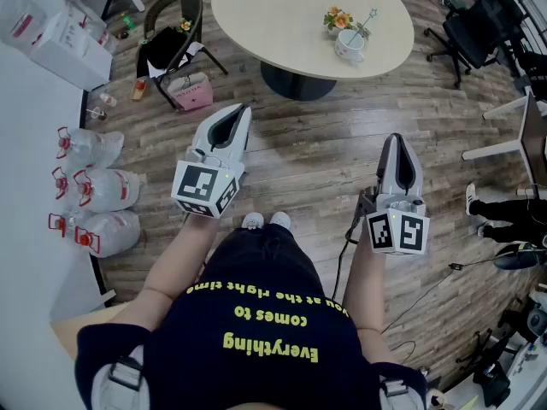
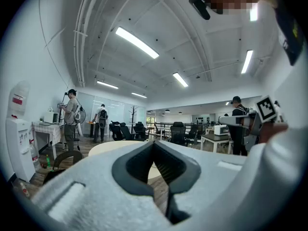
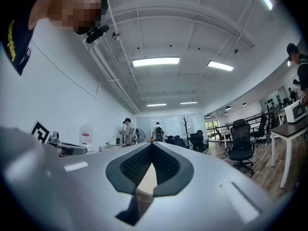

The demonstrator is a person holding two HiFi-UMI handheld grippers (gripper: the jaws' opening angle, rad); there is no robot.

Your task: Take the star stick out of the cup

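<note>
Head view: the star stick [image 1: 368, 20] stands in the cup [image 1: 349, 48] on the oval table [image 1: 256, 11], well apart from left gripper [image 1: 240, 112] and right gripper [image 1: 396, 140]. Left gripper view: jaws clenched, empty. Right gripper view: likewise. We judge a closed-jaw approach could topple the cup.

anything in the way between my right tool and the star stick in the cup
Nothing visible blocks it: only wood floor and the table edge lie between the right tool and the cup. The flowers sit just beside the star stick.
</note>
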